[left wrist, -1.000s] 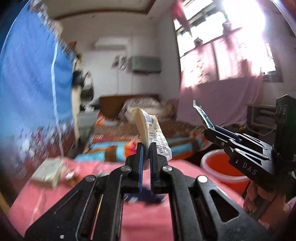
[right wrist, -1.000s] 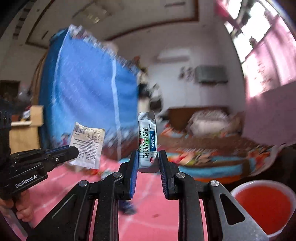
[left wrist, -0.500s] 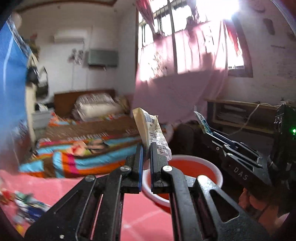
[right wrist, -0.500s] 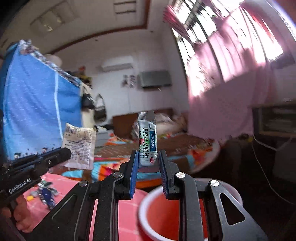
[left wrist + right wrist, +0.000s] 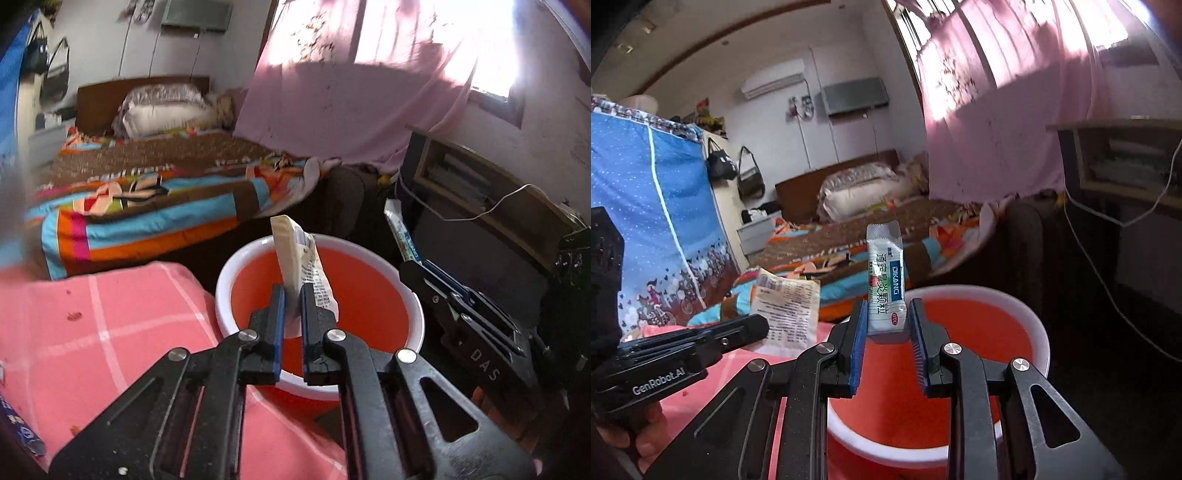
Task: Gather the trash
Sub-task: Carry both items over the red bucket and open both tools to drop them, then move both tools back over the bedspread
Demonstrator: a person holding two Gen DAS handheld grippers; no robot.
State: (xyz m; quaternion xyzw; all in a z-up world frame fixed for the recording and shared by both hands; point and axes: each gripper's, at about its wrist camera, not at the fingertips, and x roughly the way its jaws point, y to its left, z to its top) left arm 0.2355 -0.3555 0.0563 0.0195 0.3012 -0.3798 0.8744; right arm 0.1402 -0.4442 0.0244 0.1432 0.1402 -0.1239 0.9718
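Note:
My left gripper [image 5: 291, 295] is shut on a crumpled cream wrapper [image 5: 301, 264] with printed text, held upright over the red bucket [image 5: 369, 291]. The same wrapper [image 5: 786, 312] shows in the right wrist view, sticking up from the left gripper [image 5: 764, 326] at the left. My right gripper [image 5: 886, 314] is shut on a white and green sachet [image 5: 886, 280], upright above the bucket's white rim [image 5: 1039, 332]. In the left wrist view the right gripper [image 5: 410, 266] sits right of the bucket, with the sachet [image 5: 400, 232] seen edge-on.
The bucket stands beside a table with a pink checked cloth [image 5: 92, 325]. A bed with a striped colourful blanket [image 5: 147, 206] lies behind. A pink curtain [image 5: 351, 103] hangs at the window and a dark shelf unit [image 5: 480, 192] stands right. A blue printed cloth [image 5: 646, 221] hangs left.
Both grippers swung right and tipped down, away from the table towards the bucket, which now lies right under them. Each one kept its piece of trash.

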